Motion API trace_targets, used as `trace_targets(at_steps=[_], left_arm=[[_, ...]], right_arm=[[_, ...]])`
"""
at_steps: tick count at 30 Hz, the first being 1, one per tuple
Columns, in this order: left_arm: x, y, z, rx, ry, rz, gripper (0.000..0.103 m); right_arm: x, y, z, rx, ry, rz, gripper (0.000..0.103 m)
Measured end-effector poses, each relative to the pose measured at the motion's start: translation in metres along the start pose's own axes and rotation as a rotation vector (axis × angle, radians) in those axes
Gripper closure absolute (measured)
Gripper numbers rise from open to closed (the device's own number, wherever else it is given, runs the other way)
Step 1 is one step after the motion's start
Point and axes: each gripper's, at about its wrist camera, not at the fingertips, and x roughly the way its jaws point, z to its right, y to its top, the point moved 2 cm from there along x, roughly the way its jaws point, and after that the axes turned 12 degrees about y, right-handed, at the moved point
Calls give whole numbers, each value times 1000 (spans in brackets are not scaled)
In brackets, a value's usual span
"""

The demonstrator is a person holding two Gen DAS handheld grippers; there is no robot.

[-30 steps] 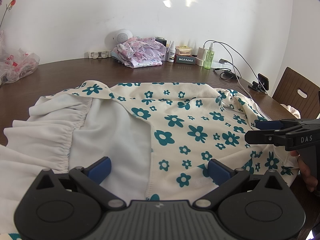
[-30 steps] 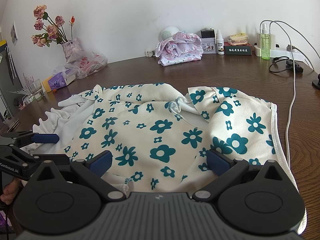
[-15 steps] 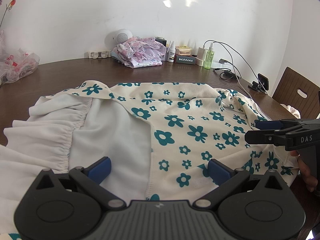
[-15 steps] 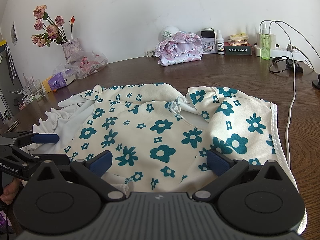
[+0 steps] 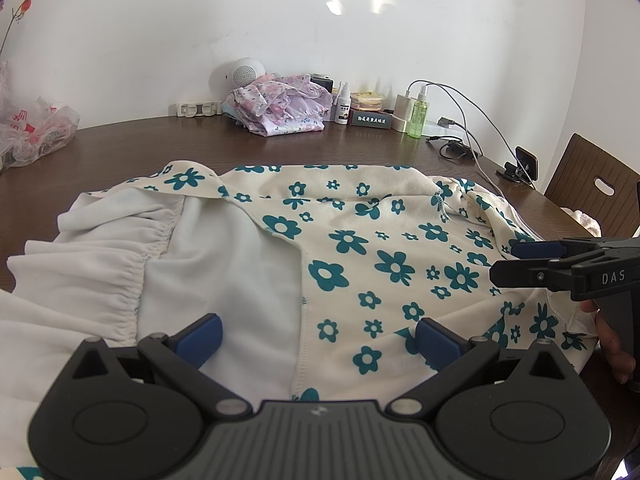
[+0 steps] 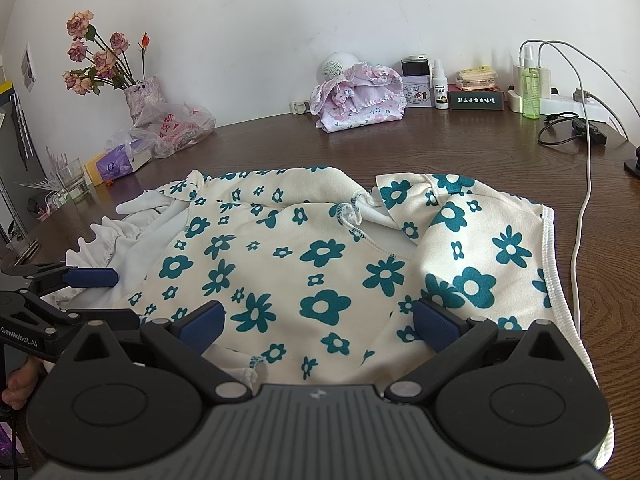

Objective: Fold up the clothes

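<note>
1. The flowered garment [image 5: 360, 256] is spread on the brown table [image 6: 440, 148], unmoved over the last second; no fold is judged begun.
2. The left gripper [image 5: 316, 332] and right gripper [image 6: 316, 322] are held apart, empty, at its near edge.
3. Its gathered white lining [image 5: 120, 248] is shown best in the left view; the white cable [image 6: 582, 216] beside its hem is seen clearly only in the right.

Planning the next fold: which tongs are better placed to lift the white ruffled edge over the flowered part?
Left. The left tongs hang open beside the white ruffled edge; the right tongs sit open over the flowered cloth, farther away.
</note>
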Motion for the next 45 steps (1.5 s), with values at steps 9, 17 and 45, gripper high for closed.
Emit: trace_targets(at_steps=[9,17,45], left_arm=[[-20,-4,-13,49,142,26,9],[-59,-2,-76,27,255,69,10],[101,89,-27,279,294,35,38]], right_arm=[[-3,-1,3,10,11,3,1],[-28,-12,-31,-87,-55,-42,5],[31,91,70,113,-509,34,98]])
